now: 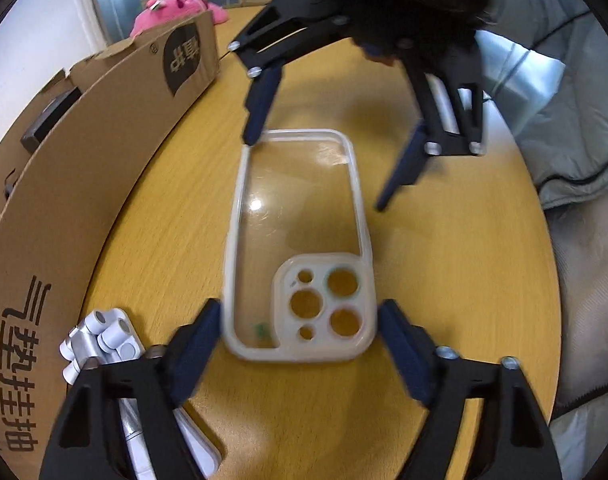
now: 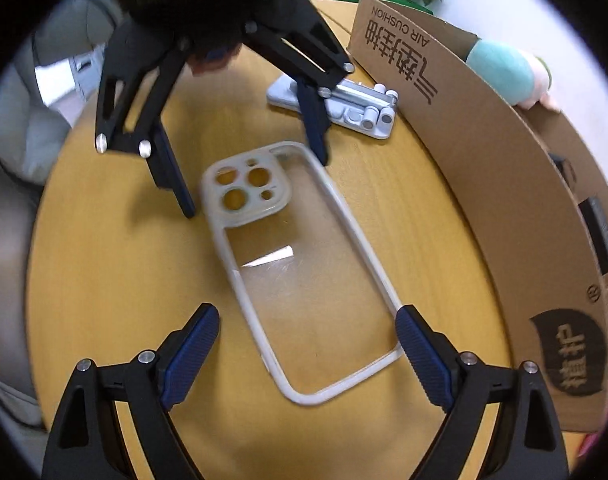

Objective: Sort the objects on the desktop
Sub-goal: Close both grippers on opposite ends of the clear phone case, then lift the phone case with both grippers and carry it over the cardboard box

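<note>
A clear phone case (image 1: pixel 299 216) with a pale rim and camera cut-outs lies flat on the round wooden table (image 1: pixel 444 260). My left gripper (image 1: pixel 299 312) stands open astride the case's camera end; its left pad is at the rim and the right pad is a little apart. My right gripper (image 1: pixel 316 170) straddles the far end. In the right wrist view the case (image 2: pixel 304 280) runs away from my open right gripper (image 2: pixel 306 312), whose right finger (image 2: pixel 416 340) touches the rim. The left gripper (image 2: pixel 255 186) brackets the camera end there.
A long cardboard box (image 1: pixel 103 140) borders one side of the table, also the box (image 2: pixel 484 140) at right. A grey folding stand (image 2: pixel 356 108) lies beside it, near my left fingers (image 1: pixel 103 340). Plush toys (image 1: pixel 175 8) sit behind. A person's grey jacket (image 1: pixel 564 120) is opposite.
</note>
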Motion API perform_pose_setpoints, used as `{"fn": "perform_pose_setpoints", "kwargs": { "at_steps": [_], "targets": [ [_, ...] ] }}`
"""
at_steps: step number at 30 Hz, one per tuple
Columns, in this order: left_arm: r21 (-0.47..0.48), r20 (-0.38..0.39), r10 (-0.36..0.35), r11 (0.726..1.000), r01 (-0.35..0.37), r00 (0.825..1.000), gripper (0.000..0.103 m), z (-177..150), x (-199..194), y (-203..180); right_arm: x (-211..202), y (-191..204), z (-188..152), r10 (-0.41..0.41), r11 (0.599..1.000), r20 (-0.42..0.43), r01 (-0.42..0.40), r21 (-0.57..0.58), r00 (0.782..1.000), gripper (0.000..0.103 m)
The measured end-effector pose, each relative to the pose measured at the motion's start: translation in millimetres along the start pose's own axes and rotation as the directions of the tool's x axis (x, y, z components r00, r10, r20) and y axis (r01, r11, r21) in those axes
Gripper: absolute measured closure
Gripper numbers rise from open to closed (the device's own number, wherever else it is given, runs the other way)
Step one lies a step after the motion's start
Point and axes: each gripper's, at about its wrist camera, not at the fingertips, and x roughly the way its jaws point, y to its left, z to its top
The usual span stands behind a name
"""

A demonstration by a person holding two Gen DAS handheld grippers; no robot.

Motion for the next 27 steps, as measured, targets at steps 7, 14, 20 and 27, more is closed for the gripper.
{"fn": "perform_pose_setpoints", "kwargs": {
  "at_steps": [7,14,20,27],
  "targets": [
    [0.008,0.010,-0.002,1.000,0.002,1.000,0.022,0.8,-2.5,5.0,-6.2,-22.1,0.7,0.060,0.998,-0.015,-0.060,0.011,0.998,0.012],
    [0.070,-0.016,-0.037,0.997,0.038,0.999,0.022,-0.8,-3.2,-1.8,10.7,-8.6,15.6,0.149,0.985,-0.101,-0.157,-0.069,0.984,0.010],
    [0.113,-0.035,-0.021,0.993,0.025,0.999,0.023,2.4,-6.3,-9.5,-1.6,-0.1,9.4,0.123,0.992,-0.088,-0.126,-0.029,0.989,0.019],
    [0.198,0.055,0.080,0.976,-0.089,0.995,0.023,20.4,-63.2,-13.5,-41.3,9.0,14.4,-0.010,0.999,-0.006,0.009,-0.035,1.000,0.020]
  ]
}}
